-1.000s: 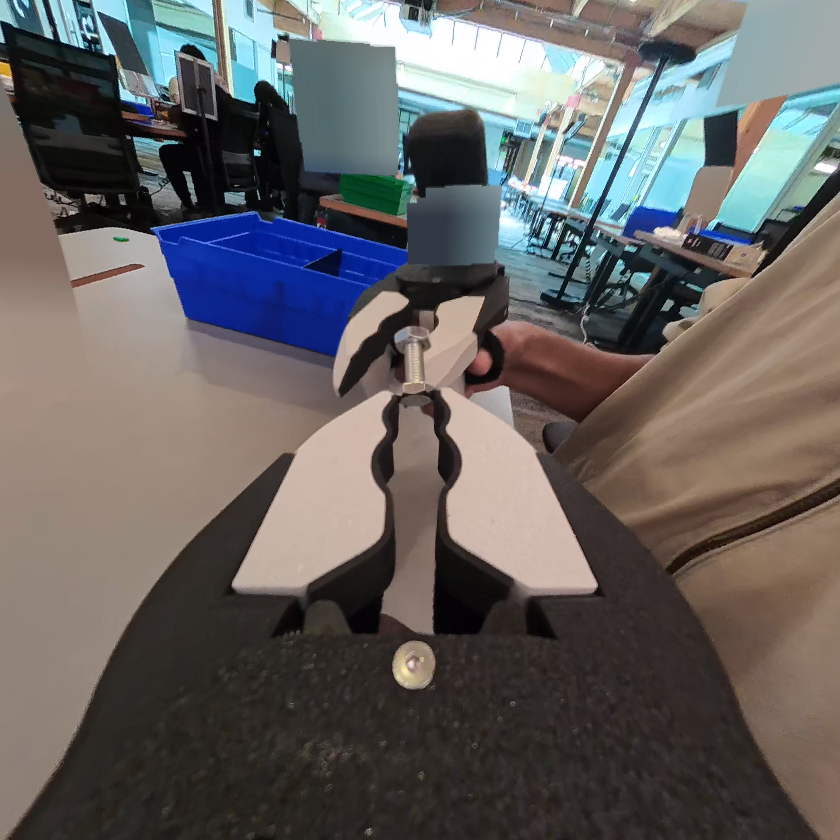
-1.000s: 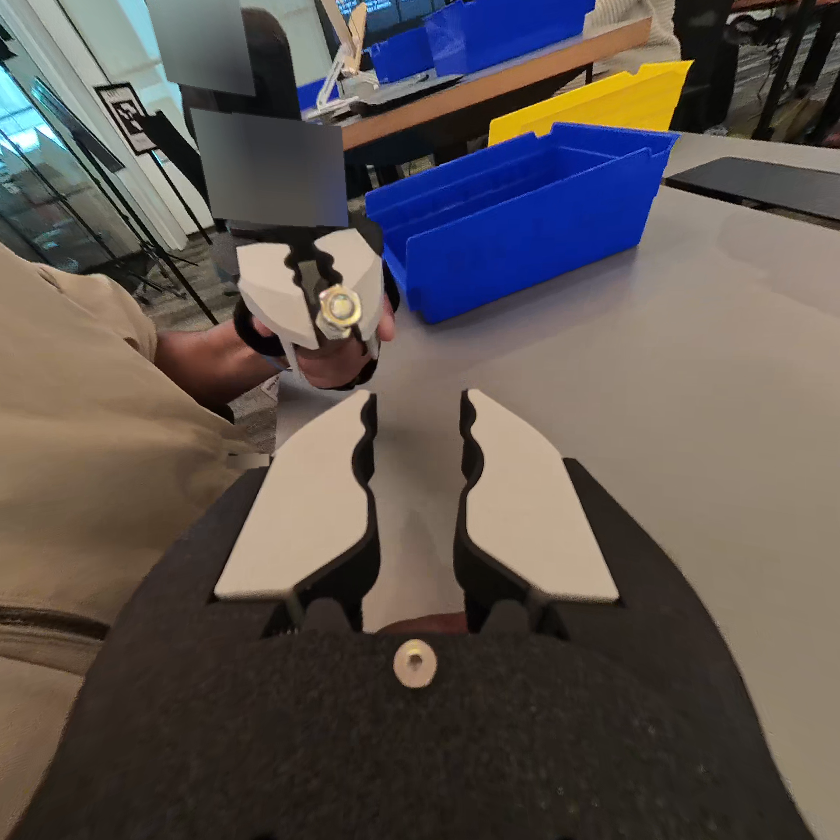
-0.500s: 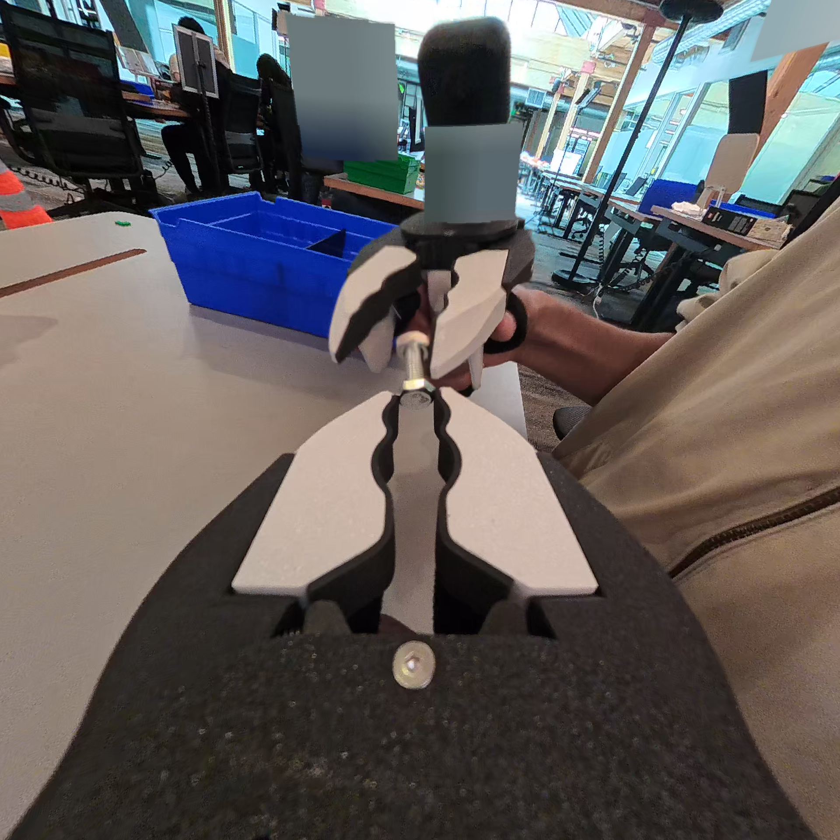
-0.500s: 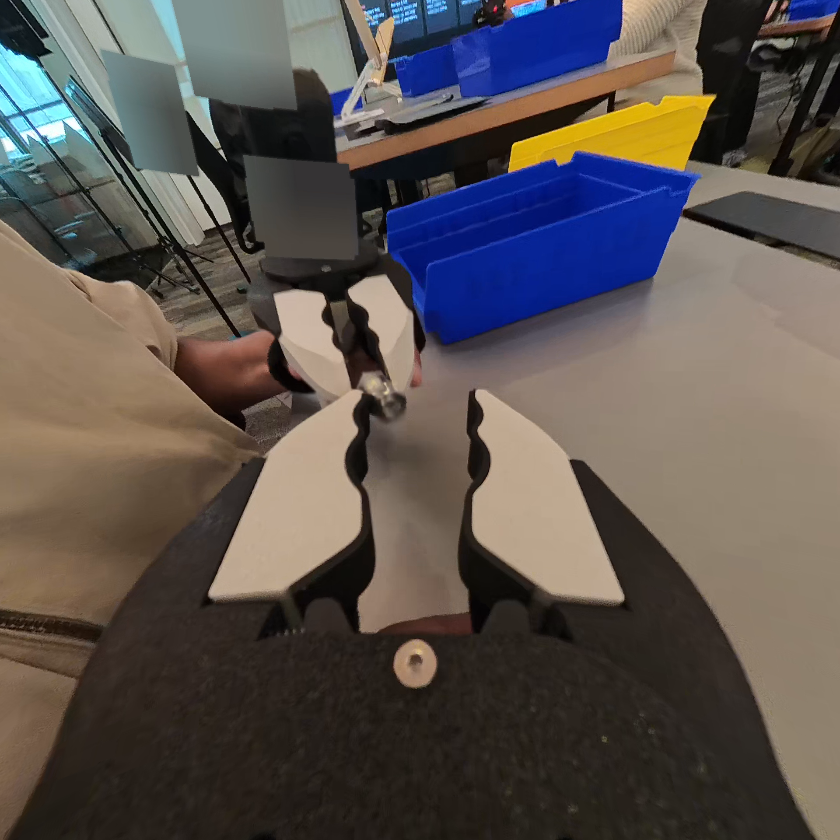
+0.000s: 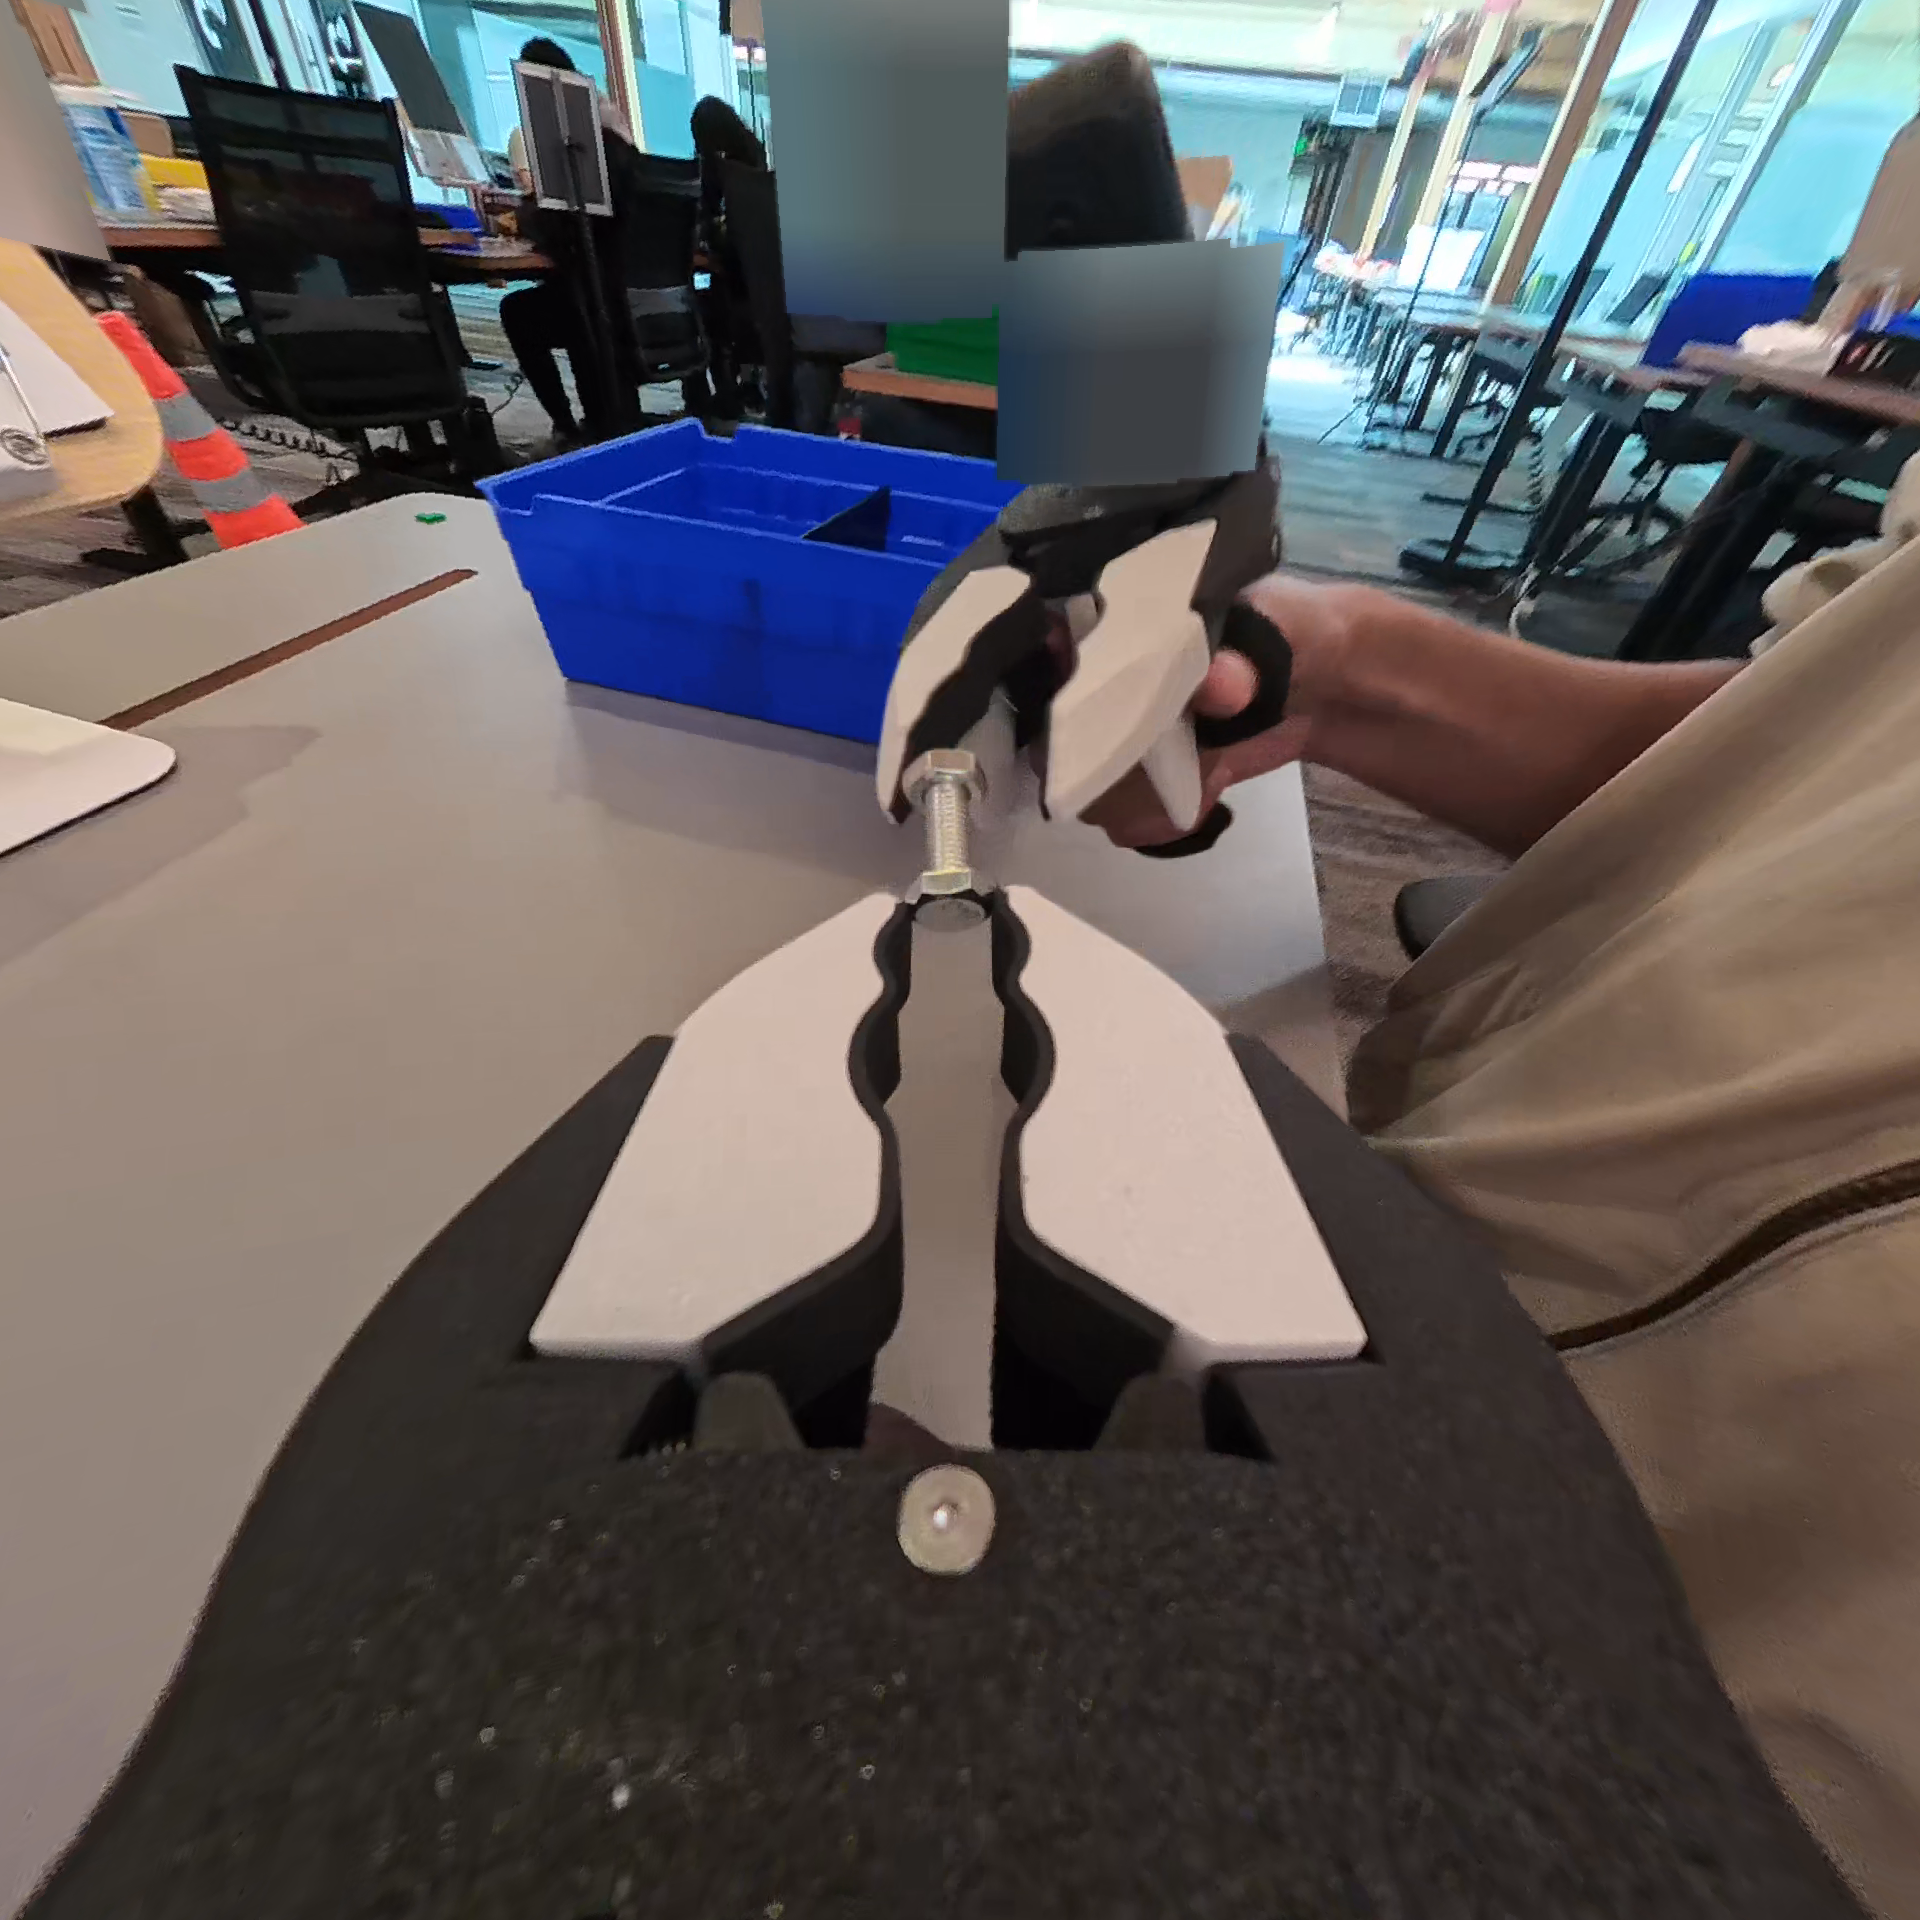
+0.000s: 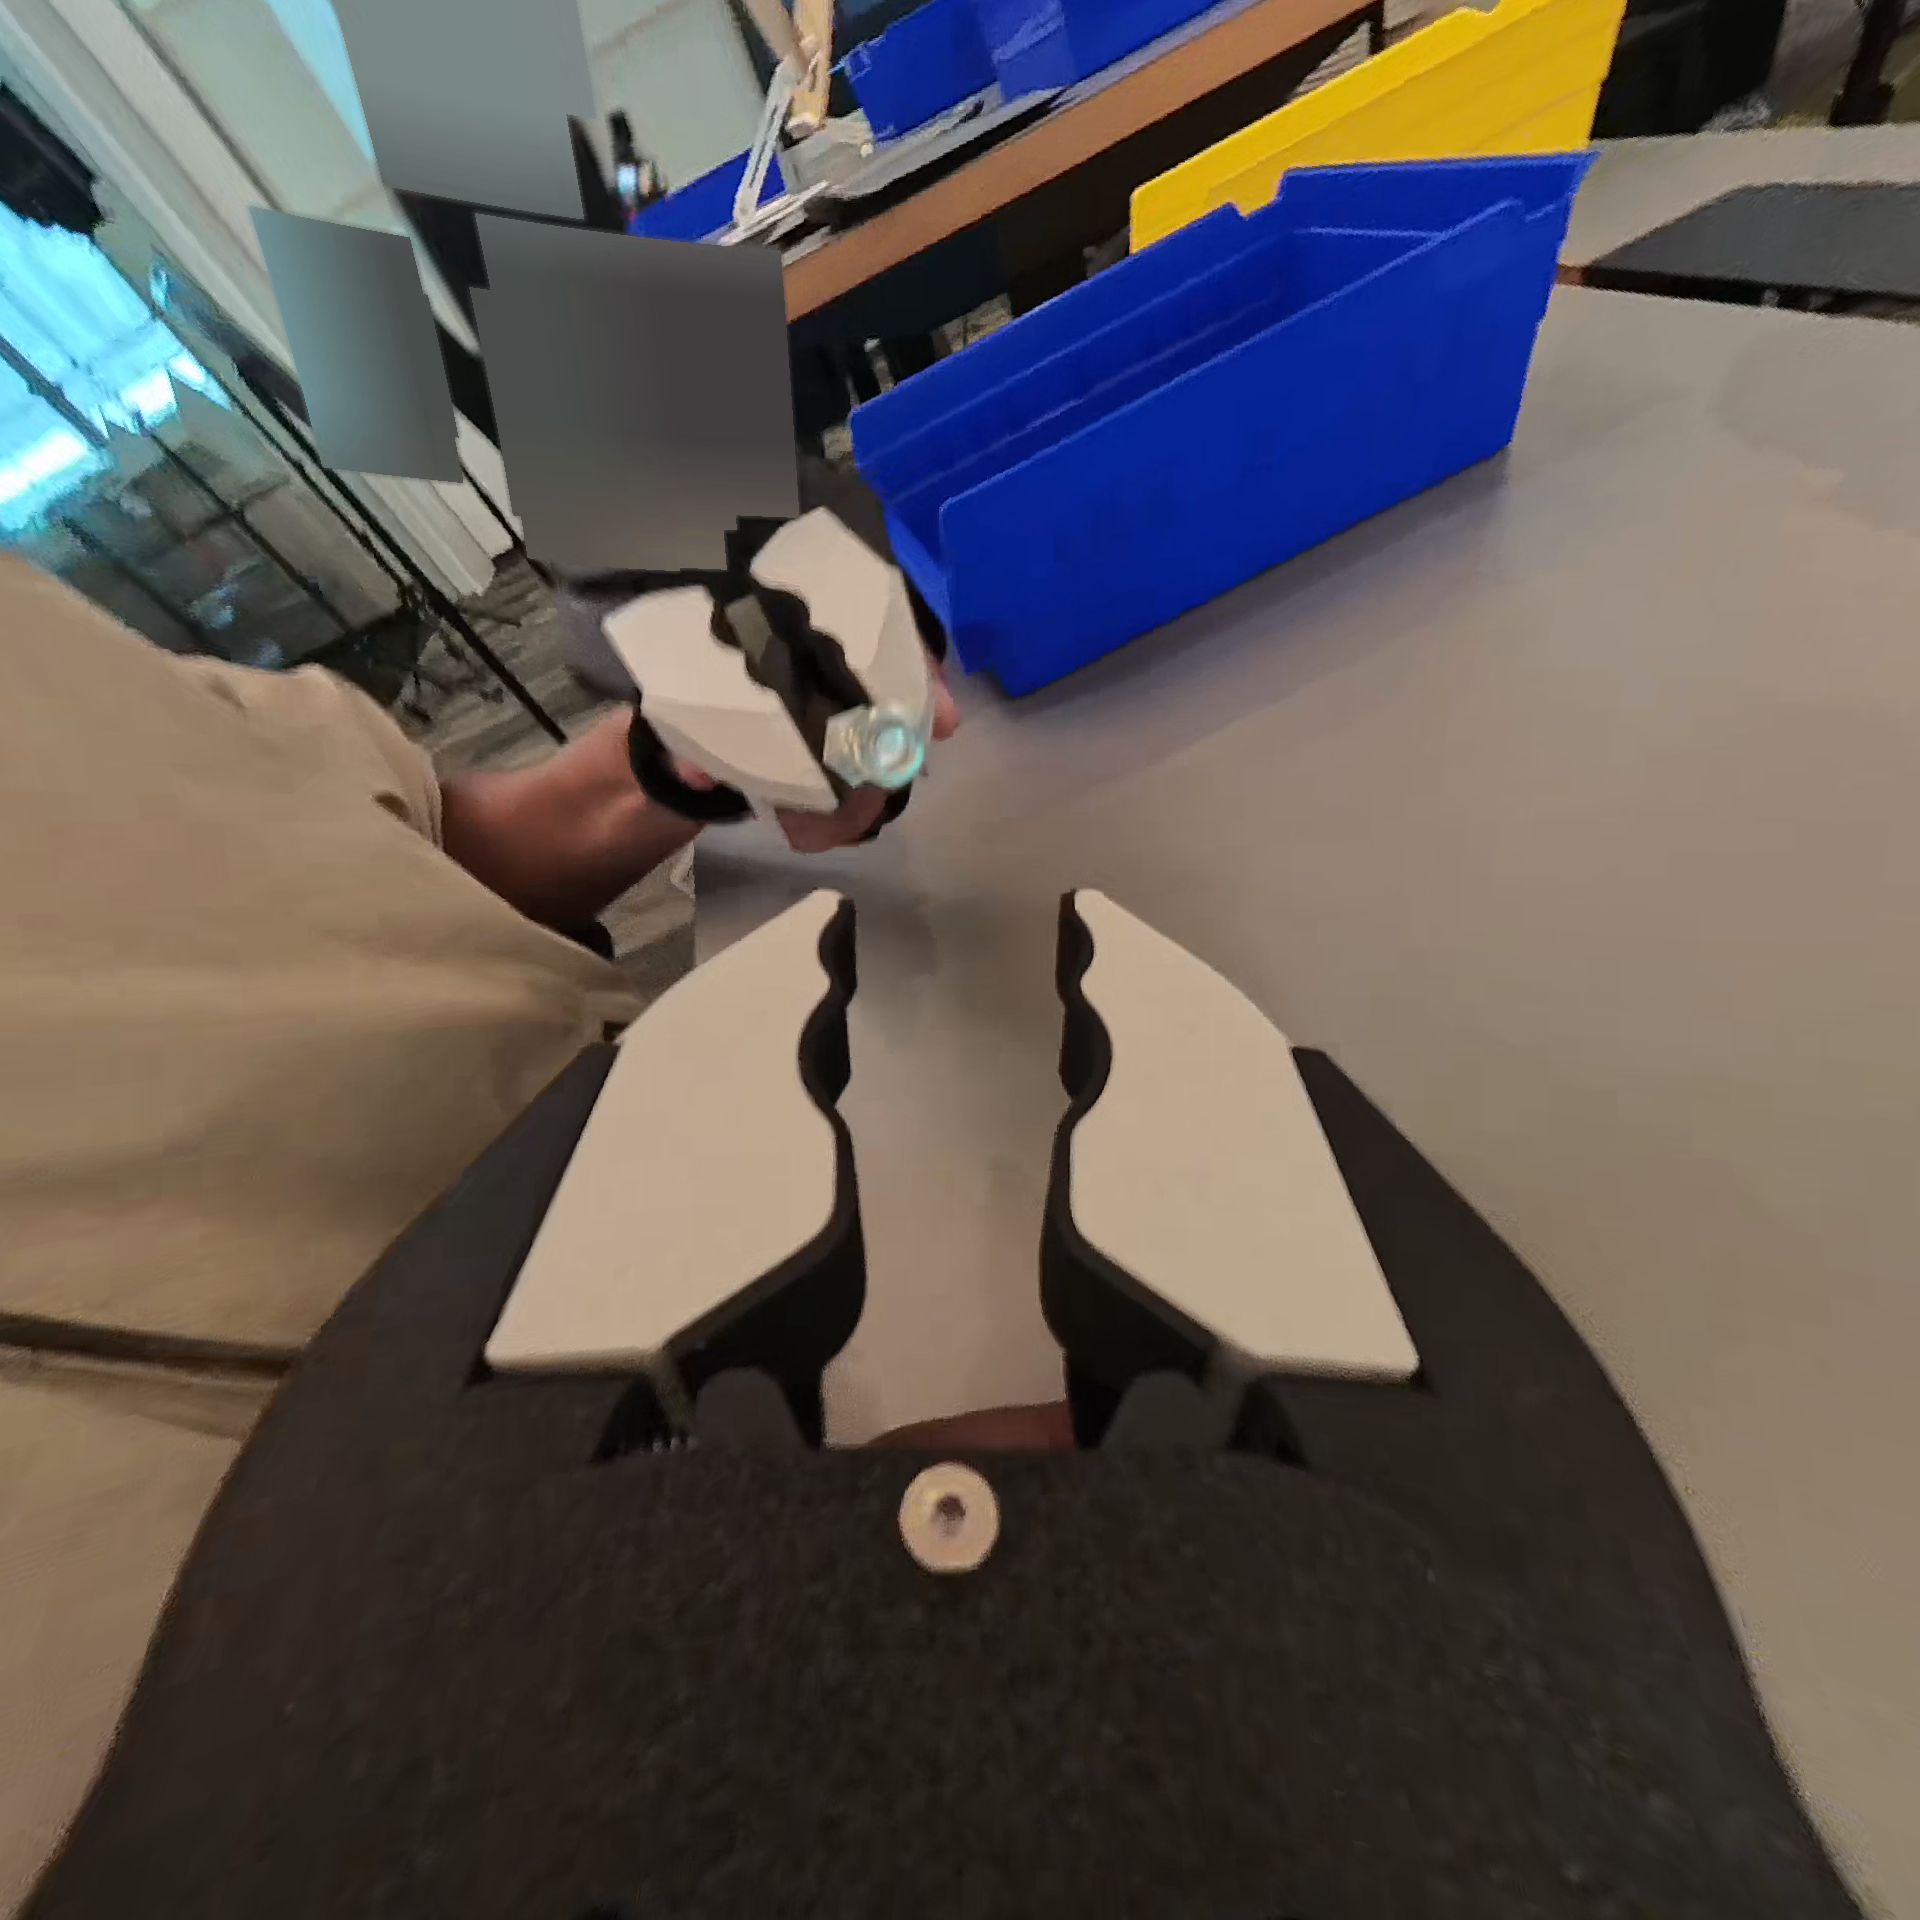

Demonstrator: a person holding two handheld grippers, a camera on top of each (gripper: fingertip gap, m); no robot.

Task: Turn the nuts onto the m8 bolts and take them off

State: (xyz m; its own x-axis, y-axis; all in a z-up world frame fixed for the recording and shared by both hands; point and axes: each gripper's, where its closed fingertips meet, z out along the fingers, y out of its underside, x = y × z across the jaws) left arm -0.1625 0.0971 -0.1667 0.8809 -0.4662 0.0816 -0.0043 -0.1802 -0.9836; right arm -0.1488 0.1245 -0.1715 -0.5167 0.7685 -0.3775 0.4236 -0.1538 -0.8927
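My left gripper [image 5: 951, 909] is shut on the head end of a silver M8 bolt [image 5: 945, 831], which points away from it above the grey table [image 5: 416, 935]. A hex nut [image 5: 940, 774] sits at the bolt's far end. My right gripper [image 6: 956, 914] is open and empty. In the left wrist view it [image 5: 1039, 805] hangs just beyond the bolt, one white finger [image 5: 935, 665] beside the nut. In the right wrist view the left gripper [image 6: 878, 769] holds the bolt end-on, with the nut [image 6: 878, 743] facing me, apart from my fingertips.
A blue bin [image 5: 727, 582] [image 6: 1195, 436] stands on the table behind the grippers, with a yellow bin [image 6: 1403, 114] past it. The person's beige jacket [image 5: 1610, 1039] [image 6: 208, 987] fills one side. A white flat object [image 5: 62, 769] lies at the table's left edge. There is about 4 centimetres between the tips of the two grippers.
Half a second ago the bolt's nut end was at my right gripper's fingertips. The two grippers have drawn apart since. The right one stayed open, the left one stayed shut on the bolt.
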